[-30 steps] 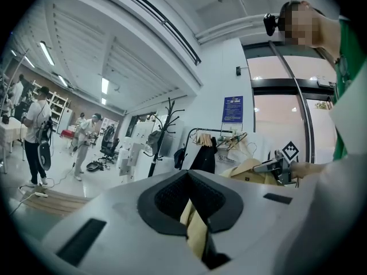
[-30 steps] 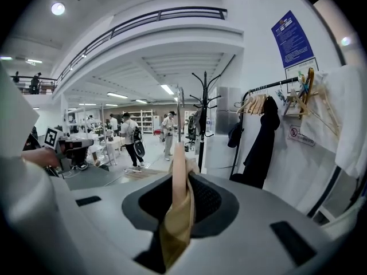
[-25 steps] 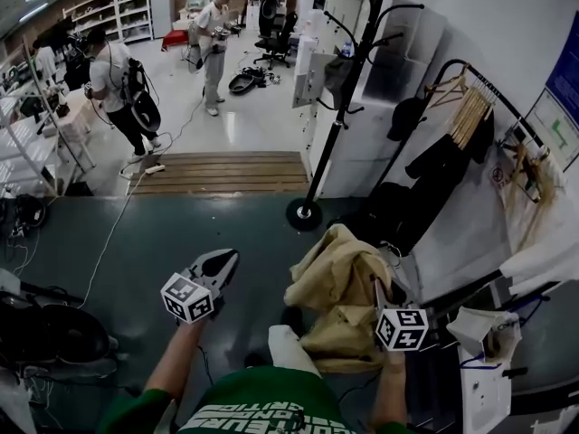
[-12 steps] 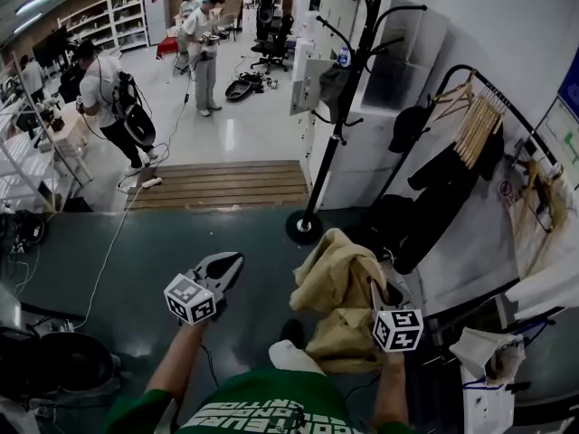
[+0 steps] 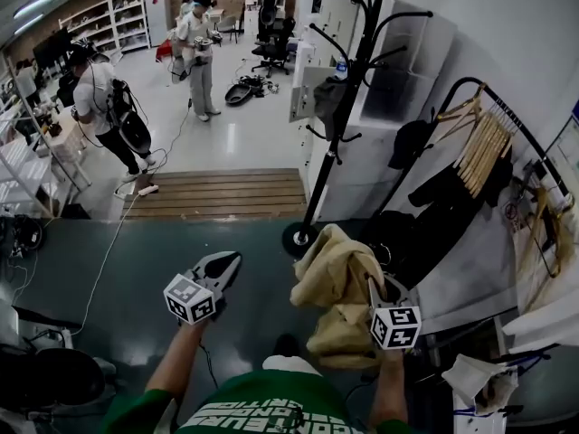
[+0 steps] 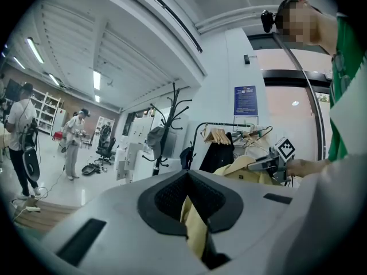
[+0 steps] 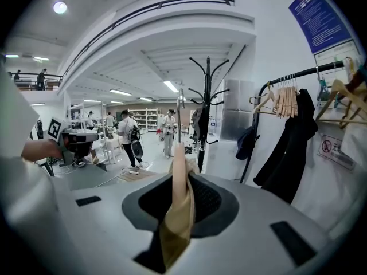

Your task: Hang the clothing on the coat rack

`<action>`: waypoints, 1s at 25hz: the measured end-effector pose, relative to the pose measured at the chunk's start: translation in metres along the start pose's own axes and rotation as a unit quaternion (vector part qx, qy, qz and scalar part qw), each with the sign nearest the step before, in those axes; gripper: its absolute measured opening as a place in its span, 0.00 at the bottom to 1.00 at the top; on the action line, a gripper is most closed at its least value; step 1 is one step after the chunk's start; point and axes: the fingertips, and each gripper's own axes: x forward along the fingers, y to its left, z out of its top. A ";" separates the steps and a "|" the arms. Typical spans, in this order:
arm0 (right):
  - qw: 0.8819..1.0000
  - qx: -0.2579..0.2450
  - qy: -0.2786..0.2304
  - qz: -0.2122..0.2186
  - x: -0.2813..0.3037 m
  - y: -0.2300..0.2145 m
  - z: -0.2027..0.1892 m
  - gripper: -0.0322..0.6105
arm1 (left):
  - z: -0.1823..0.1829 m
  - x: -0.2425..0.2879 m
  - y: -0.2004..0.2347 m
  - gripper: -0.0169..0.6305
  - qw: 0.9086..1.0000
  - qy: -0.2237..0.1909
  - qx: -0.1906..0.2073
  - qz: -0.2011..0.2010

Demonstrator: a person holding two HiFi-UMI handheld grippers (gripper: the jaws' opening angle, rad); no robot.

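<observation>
A tan garment (image 5: 335, 278) hangs bunched from my right gripper (image 5: 375, 287), which is shut on a fold of it; in the right gripper view the cloth (image 7: 179, 211) sticks up between the jaws. The black coat rack (image 5: 339, 129) stands just ahead, its round base (image 5: 298, 240) on the floor and a grey cap on one hook. The same rack (image 7: 206, 113) rises beyond the held cloth. My left gripper (image 5: 231, 260) hovers left of the garment, apart from it, jaws all but together and holding nothing; tan cloth beyond shows through the slit.
A clothes rail (image 5: 479, 134) with wooden hangers and dark coats (image 5: 434, 206) stands at the right, against a white wall. A wooden step (image 5: 217, 183) lies ahead left. Several people (image 5: 104, 93) work farther back, and a cable (image 5: 109, 233) crosses the floor.
The view has drawn closer to the coat rack, whose base now sits lower in the head view. Both grippers keep their places and the right one still holds the garment.
</observation>
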 end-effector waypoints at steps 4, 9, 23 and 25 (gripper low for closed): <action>1.000 -0.003 -0.006 0.008 0.025 -0.023 0.013 0.17 | 0.004 0.033 0.006 0.03 1.000 -0.003 0.001 0.003; 1.000 -0.013 -0.011 0.022 0.050 -0.040 0.026 0.17 | 0.005 0.064 0.006 0.03 1.000 0.000 0.004 0.007; 0.998 -0.032 -0.007 0.045 0.092 -0.059 0.048 0.17 | 0.013 0.104 0.021 0.03 1.000 -0.007 -0.007 0.012; 0.998 -0.033 -0.007 0.045 0.097 -0.059 0.051 0.17 | 0.015 0.109 0.026 0.03 1.000 -0.008 -0.007 0.008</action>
